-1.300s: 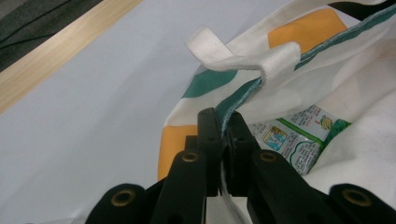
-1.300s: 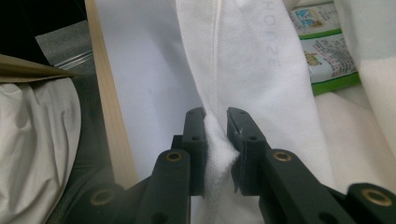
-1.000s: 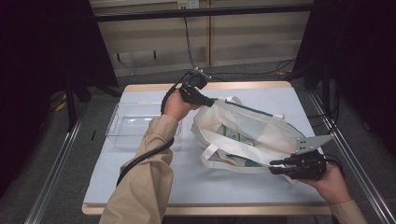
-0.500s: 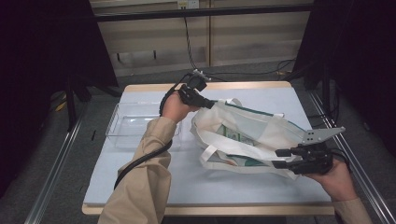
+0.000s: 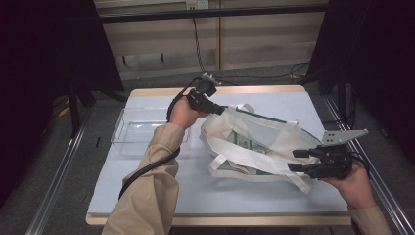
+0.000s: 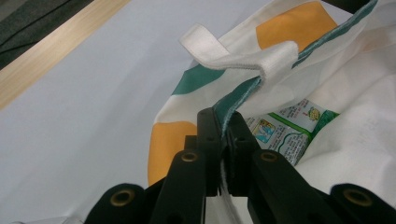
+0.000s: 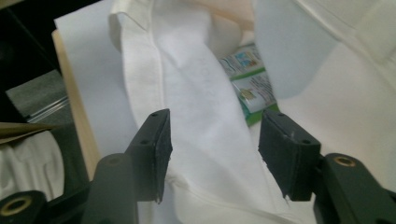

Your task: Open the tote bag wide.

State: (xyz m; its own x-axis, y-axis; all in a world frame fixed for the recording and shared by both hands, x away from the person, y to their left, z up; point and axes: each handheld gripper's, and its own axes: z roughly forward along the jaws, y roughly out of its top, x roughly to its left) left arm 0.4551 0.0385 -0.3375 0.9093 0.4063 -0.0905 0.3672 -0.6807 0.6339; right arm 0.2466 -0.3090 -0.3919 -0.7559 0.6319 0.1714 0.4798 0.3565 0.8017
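Note:
A white tote bag (image 5: 274, 139) with green trim and orange patches lies on its side on the table, mouth toward the left. A green-printed packet (image 5: 243, 143) shows inside it. My left gripper (image 5: 221, 110) is shut on the bag's green-trimmed rim (image 6: 243, 93), holding it up; a white strap (image 6: 233, 56) loops just beyond the jaws. My right gripper (image 5: 296, 160) stands open at the bag's near right side. Its jaws have just been opening, and white bag fabric (image 7: 205, 107) lies between the pads (image 7: 161, 149) without being pressed. The packet (image 7: 250, 88) shows beyond.
A clear plastic tray (image 5: 139, 129) sits at the table's left side, beside the left forearm. The light blue tabletop (image 5: 205, 196) has a wooden edge. Metal rails run along both sides, and cables hang behind the far edge.
The right gripper's jaws have spread apart and let go of the bag's fabric, and that hand has shifted slightly right. The left gripper keeps its grip on the rim, unmoved.

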